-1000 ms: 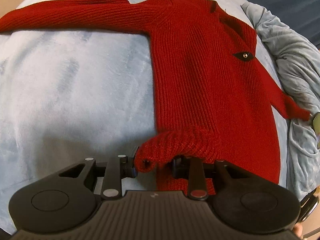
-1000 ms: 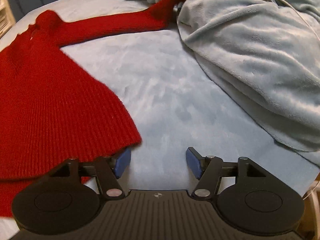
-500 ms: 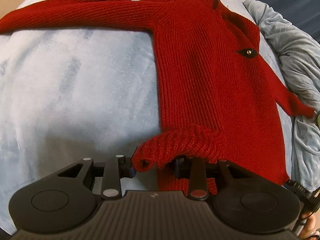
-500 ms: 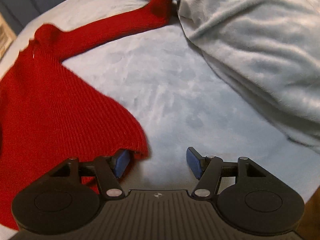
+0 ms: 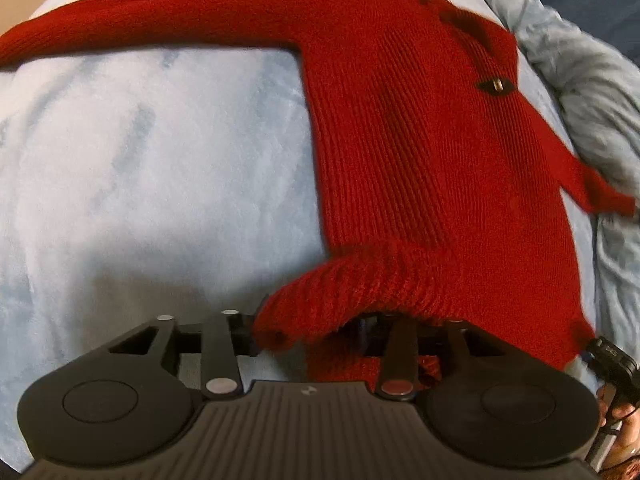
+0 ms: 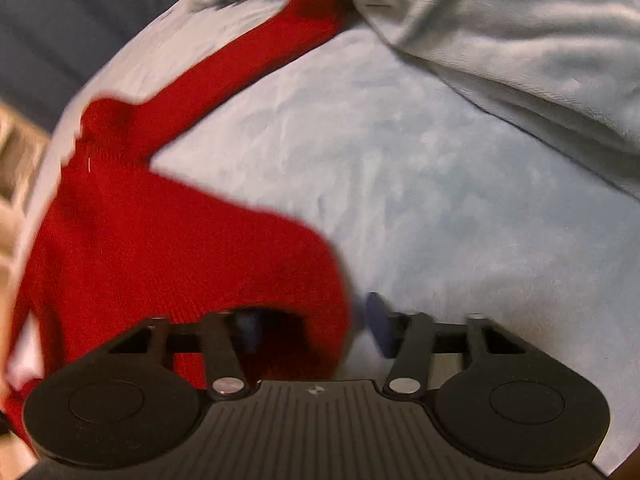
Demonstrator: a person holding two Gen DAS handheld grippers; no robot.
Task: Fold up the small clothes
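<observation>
- Working along the bottom edge of the red knit sweater [image 5: 420,140], spread front-up on the pale blue fleece blanket [image 5: 160,180], body flat and one long sleeve [image 5: 140,28] stretched sideways, presumably to let the folds fall square.
- Straddling the rolled-up hem [image 5: 360,280] with the left tool [image 5: 310,326], jaws just widened, the roll lying between them and draped over the far finger. Impossible to tell whether any pinch remains. Probably easing off to reset the hold.
- Bringing the right tool [image 6: 313,319] in on the opposite hem corner, jaws just narrowed with knit bunched between them. Too blurred to tell whether the pads press yet.
- Leaving the other sleeve [image 6: 260,52] trailing up to the bunched grey-blue blanket [image 6: 520,40], a likely snag on lifting.
</observation>
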